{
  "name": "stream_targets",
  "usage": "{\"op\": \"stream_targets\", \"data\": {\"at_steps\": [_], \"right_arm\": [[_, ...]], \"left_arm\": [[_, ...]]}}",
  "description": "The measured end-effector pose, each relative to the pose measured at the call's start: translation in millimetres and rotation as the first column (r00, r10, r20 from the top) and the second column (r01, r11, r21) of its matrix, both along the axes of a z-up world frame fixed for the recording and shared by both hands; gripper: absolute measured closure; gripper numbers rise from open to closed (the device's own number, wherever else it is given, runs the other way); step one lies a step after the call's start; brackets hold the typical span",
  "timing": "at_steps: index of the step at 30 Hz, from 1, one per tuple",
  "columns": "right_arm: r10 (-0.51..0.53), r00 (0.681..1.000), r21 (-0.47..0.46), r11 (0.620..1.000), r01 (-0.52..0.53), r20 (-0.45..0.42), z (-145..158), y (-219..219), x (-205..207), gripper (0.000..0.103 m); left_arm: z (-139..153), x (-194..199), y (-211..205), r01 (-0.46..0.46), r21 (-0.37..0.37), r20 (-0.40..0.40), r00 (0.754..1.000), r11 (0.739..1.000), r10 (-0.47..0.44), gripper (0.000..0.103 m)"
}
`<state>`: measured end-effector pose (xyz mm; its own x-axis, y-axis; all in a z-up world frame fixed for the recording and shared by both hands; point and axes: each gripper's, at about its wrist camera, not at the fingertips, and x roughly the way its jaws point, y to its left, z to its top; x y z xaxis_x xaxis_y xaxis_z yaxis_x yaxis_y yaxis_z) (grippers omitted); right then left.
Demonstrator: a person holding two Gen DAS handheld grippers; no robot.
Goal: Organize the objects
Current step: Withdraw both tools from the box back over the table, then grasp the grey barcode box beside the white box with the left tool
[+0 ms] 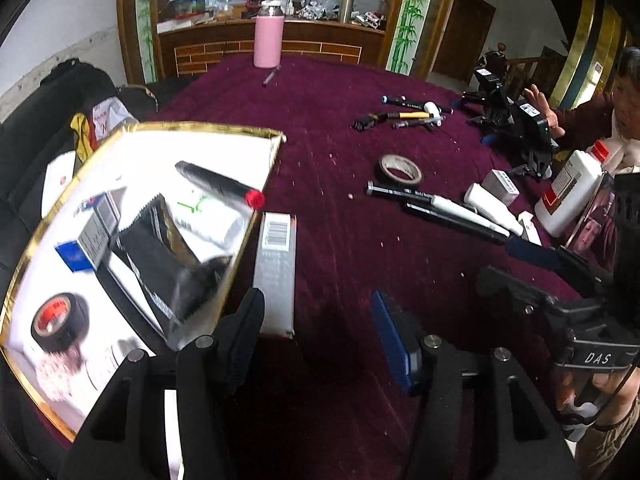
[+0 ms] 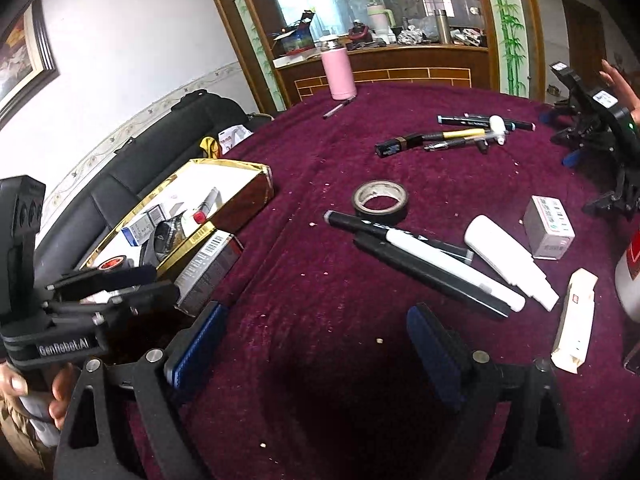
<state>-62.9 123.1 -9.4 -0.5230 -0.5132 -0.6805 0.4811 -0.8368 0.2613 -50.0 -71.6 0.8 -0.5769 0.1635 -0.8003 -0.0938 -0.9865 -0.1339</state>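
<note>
While its jaws stand wide with nothing between them, the left gripper (image 1: 320,320) hovers over the maroon tablecloth (image 1: 340,248), its left finger just beside a grey carton (image 1: 275,272) that lies against the gold-rimmed box (image 1: 192,128) at ten o'clock. Inside that box lie a black marker with a red cap (image 1: 220,182), a blue-and-white carton (image 1: 86,240) and a roll of black tape (image 1: 58,322); the rest there is blurred.

The right gripper (image 2: 316,344) is also spread wide and empty above the cloth. At one o'clock from it a cluster of black and white markers (image 2: 420,256) lies crossed, touching a white tube (image 2: 508,260), with a tape roll (image 2: 380,202) just behind and a small grey box (image 2: 548,226) near the tube. A cream packet (image 2: 574,316) lies at three o'clock. Farther off, at twelve, are a scatter of pens (image 2: 452,138) and a pink bottle (image 2: 339,72).
</note>
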Motion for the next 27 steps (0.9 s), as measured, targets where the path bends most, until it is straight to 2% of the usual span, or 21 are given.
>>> {"op": "stream_targets", "data": {"at_steps": [3, 7, 9, 11, 18, 24, 27], "right_arm": [[0.018, 1.000, -0.003, 1.000, -0.018, -0.005, 1.3, -6.1, 2.4, 0.008], [0.039, 0.999, 0.001, 0.999, -0.039, -0.015, 2.4, -12.7, 4.6, 0.008], [0.048, 0.999, 0.002, 0.999, -0.048, -0.020, 3.4, -14.6, 5.7, 0.008], [0.052, 0.998, 0.002, 0.999, -0.052, -0.023, 4.0, -15.9, 5.9, 0.008], [0.064, 0.998, 0.000, 0.998, -0.064, -0.024, 3.5, -19.7, 5.4, 0.008], [0.069, 0.997, 0.001, 0.998, -0.069, -0.025, 4.0, -20.0, 5.0, 0.008], [0.064, 0.998, -0.003, 0.998, -0.064, -0.027, 4.9, -17.9, 3.9, 0.008]], "left_arm": [[-9.8, 5.2, -0.5, -0.020, 0.022, 0.033, 0.999, 1.000, 0.019, 0.047], [-27.4, 14.9, 2.1, -0.047, 0.001, 0.081, 0.996, 0.999, 0.047, 0.047], [-32.9, 20.9, 7.5, -0.047, -0.075, 0.060, 0.997, 0.996, 0.052, 0.047], [-36.2, 19.9, 9.2, -0.051, -0.115, 0.055, 0.997, 0.992, 0.057, 0.047], [-34.3, 3.7, 2.7, -0.098, -0.132, 0.019, 0.995, 0.986, 0.101, 0.047], [-36.1, -9.5, 11.5, -0.093, -0.163, 0.006, 0.995, 0.982, 0.096, 0.047], [-36.5, -15.1, 15.1, -0.063, -0.142, 0.007, 0.998, 0.988, 0.065, 0.047]]}}
